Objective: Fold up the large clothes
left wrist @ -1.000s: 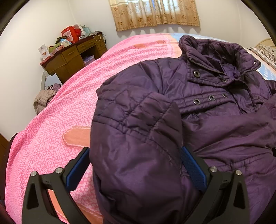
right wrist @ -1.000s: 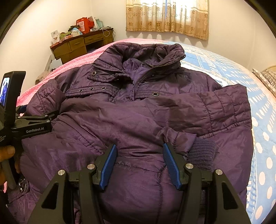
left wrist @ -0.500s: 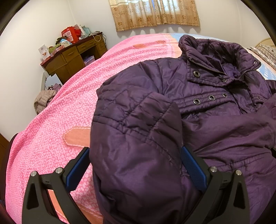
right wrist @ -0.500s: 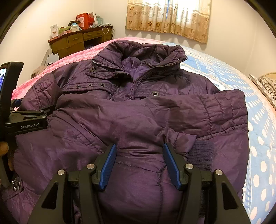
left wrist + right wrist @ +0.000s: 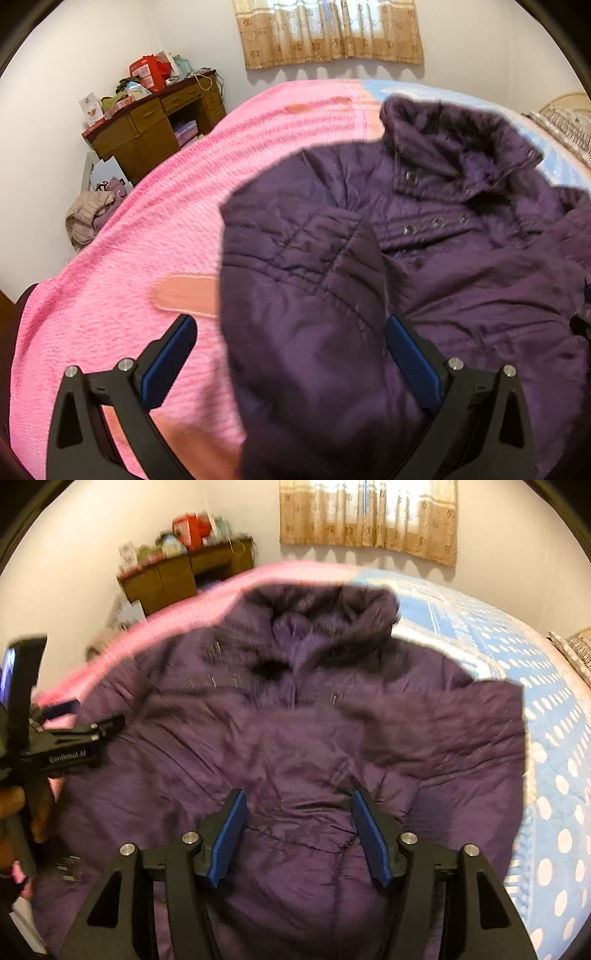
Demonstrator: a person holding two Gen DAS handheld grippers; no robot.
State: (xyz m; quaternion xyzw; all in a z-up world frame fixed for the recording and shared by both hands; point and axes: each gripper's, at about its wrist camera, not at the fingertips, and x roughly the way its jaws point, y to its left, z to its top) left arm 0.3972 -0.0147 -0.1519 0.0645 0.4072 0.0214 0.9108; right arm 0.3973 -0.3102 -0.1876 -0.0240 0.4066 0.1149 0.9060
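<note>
A large dark purple padded jacket lies front up on the bed, collar toward the far wall; it also fills the right wrist view. Its left sleeve is folded over the body and lies between the wide-open fingers of my left gripper. My right gripper is open and empty just above the jacket's lower front. The right sleeve is folded across the body. The left gripper's body shows at the left edge of the right wrist view.
The bed has a pink blanket on the left and a blue dotted cover on the right. A cluttered wooden desk stands at the far left wall. A clothes pile lies on the floor beside it. Curtains hang behind.
Both grippers have pulled back and up from the jacket, so it looks smaller and blurred. Both stay open. The jacket has not moved.
</note>
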